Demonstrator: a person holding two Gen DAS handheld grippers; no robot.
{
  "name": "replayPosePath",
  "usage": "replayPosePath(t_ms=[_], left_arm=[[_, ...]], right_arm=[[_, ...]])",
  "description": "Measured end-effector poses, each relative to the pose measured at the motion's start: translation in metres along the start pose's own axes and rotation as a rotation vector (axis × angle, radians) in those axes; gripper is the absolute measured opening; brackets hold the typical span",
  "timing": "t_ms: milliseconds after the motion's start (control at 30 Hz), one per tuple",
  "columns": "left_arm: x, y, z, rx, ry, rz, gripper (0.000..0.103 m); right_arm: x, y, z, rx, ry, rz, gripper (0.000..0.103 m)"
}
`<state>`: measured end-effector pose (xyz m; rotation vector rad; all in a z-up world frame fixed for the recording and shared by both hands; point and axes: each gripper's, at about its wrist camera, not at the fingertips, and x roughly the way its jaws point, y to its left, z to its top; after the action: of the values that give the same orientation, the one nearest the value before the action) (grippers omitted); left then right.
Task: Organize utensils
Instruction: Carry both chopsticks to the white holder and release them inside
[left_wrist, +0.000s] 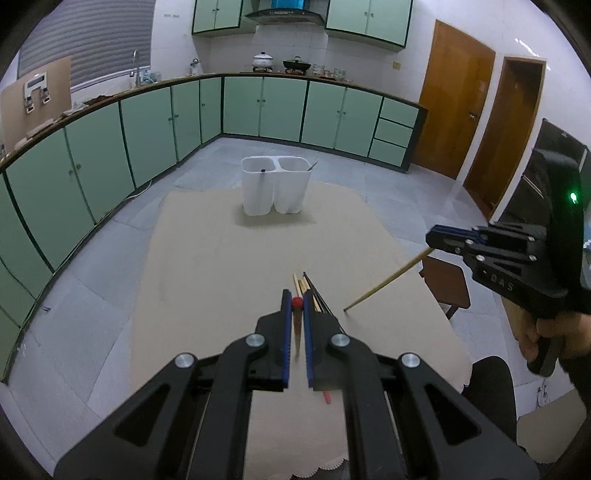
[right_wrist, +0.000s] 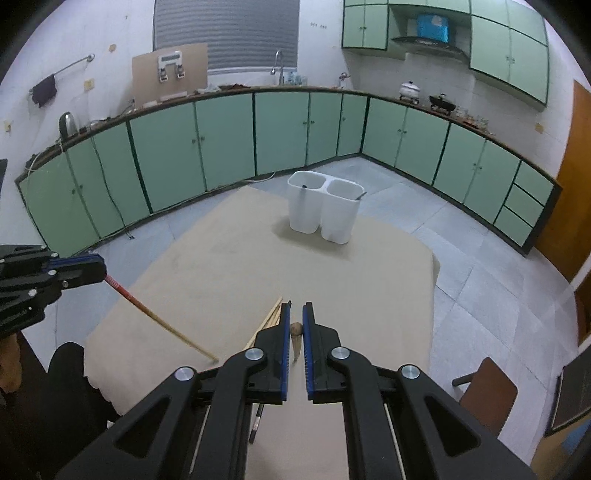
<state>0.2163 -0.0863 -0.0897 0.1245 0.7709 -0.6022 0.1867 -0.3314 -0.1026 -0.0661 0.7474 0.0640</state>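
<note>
A white two-compartment utensil holder (left_wrist: 275, 188) stands at the far end of the tan mat (left_wrist: 221, 258); it also shows in the right wrist view (right_wrist: 323, 206). My left gripper (left_wrist: 297, 306) is shut on a red-ended chopstick (left_wrist: 297, 325), whose tip rests on the mat in the right wrist view (right_wrist: 162, 325). My right gripper (right_wrist: 296, 314) is shut on a plain wooden chopstick (right_wrist: 296, 339), seen slanting down to the mat in the left wrist view (left_wrist: 384, 282). Loose chopsticks (left_wrist: 314, 291) lie on the mat under my left gripper.
The mat covers a table (right_wrist: 406, 295) in a kitchen with green cabinets (left_wrist: 147, 129). A dark utensil tip (left_wrist: 263, 170) pokes from the holder's left compartment and a metal handle (left_wrist: 313, 165) from the right. A brown chair (right_wrist: 487, 395) stands at the right.
</note>
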Motion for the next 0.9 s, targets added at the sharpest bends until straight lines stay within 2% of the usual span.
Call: replayPosePath(t_ms=[233, 467, 667, 900], left_arm=[[0.017, 0.010, 0.033, 0.014, 0.035, -0.028, 0.005], [0.024, 0.021, 0.070, 0.024, 0.038, -0.039, 0.005], [0.029, 0.028, 0.124, 0.011, -0.013, -0.047, 0.005], [0.045, 0.035, 0.204, 0.008, -0.080, 0.022, 0.005]], right_arm=[[0.015, -0.026, 0.036, 0.041, 0.099, 0.046, 0.007], [0.015, -0.039, 0.070, 0.047, 0.155, 0.066, 0.007], [0.016, -0.049, 0.111, 0.042, 0.156, 0.033, 0.007], [0.019, -0.068, 0.185, 0.080, 0.108, 0.020, 0.007]])
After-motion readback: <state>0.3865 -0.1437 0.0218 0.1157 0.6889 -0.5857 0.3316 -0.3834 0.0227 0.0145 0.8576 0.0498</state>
